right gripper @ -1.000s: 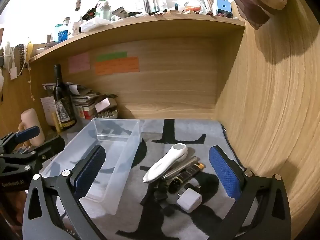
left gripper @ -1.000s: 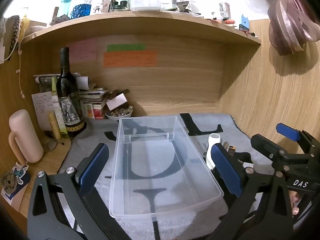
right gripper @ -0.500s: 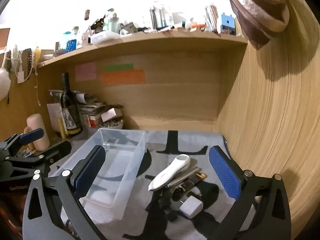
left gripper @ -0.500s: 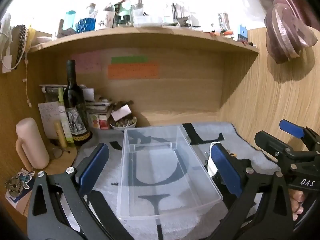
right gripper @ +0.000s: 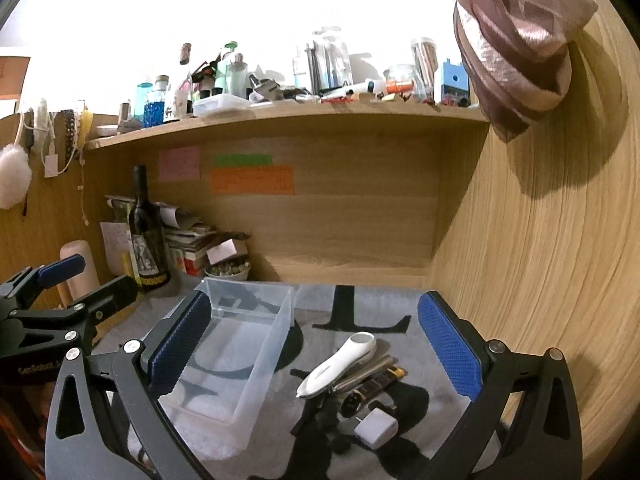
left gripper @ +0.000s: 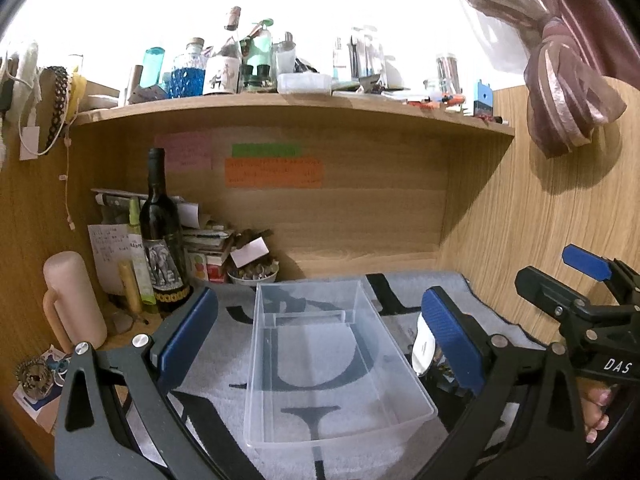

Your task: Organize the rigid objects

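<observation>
An empty clear plastic bin (left gripper: 332, 364) (right gripper: 236, 352) lies on a grey mat with black letters. My left gripper (left gripper: 320, 344) hangs open over it, nothing between its blue pads. To the bin's right lies a small heap: a white handheld device (right gripper: 340, 364) (left gripper: 423, 346), a metal pen (right gripper: 366, 372), a black and yellow battery (right gripper: 380, 380) and a white plug adapter (right gripper: 376, 428). My right gripper (right gripper: 312, 348) is open above that heap and the bin's right wall, holding nothing. Each gripper shows at the edge of the other's view.
A dark wine bottle (left gripper: 162, 240), a pink cylinder with a handle (left gripper: 72, 300), stacked papers and a small bowl (left gripper: 252, 276) crowd the back left corner. A wooden wall (right gripper: 540, 280) closes the right side. A cluttered shelf (left gripper: 280, 104) runs overhead.
Both grippers have risen and pulled back, so the bin and the heap sit lower and smaller in view. Nothing on the mat has moved.
</observation>
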Demonstrator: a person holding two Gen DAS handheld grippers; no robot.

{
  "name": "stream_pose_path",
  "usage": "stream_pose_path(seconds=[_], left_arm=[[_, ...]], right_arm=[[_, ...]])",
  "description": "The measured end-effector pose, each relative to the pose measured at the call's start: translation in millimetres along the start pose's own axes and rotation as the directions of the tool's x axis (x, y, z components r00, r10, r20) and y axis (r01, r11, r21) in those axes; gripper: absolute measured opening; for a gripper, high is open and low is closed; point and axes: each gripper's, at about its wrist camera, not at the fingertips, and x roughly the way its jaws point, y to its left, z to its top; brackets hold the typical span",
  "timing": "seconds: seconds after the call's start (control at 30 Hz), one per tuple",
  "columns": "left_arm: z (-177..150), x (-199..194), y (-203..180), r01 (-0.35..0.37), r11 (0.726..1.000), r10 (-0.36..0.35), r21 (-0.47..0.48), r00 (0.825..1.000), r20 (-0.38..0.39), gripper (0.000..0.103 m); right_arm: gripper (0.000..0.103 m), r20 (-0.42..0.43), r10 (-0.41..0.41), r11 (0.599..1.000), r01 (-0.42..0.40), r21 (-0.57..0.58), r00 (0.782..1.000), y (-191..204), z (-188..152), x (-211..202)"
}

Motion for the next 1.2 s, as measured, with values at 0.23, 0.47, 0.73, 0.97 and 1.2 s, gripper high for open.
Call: stream_pose_path(seconds=[0.23,0.47,0.73,0.97,1.2], left_arm=[[0.3,-4.4,-1.1,-0.001,1.0,0.001,0.005,1.0,0.019,0.103],[0.0,-5.7,-3.3,-0.003,1.0,0.003,0.008,1.0,0.024,0.103],[-0.2,-5.9,-4.8,-0.002,1.0,0.002,0.009,1.0,0.021,0.103],[0.4,-5.4,-5.3,-0.004,1.0,0.004,0.008,1.0,0.022,0.103],[-0.2,-5.7,-5.5,-0.004,1.0,0.004,0.007,1.0,0.022,0.103]], right_arm=[[0.103,0.018,0.002,1.0,-0.002,-0.005,1.0,0.5,2.0,-5.5],[0.103,0.032,0.006,1.0,-0.005,-0.006,0.999,0.9,0.8,-10.3],[0.103,0.032,0.007,1.0,-0.006,-0.004,0.999,-0.4,0.6,-10.3],[0.103,0.031,0.008,1.0,-0.008,-0.002,1.0,-1.0,0.0,-10.7],[0.103,0.031,0.008,1.0,-0.008,-0.001,0.999,-1.5,-0.2,-10.4]])
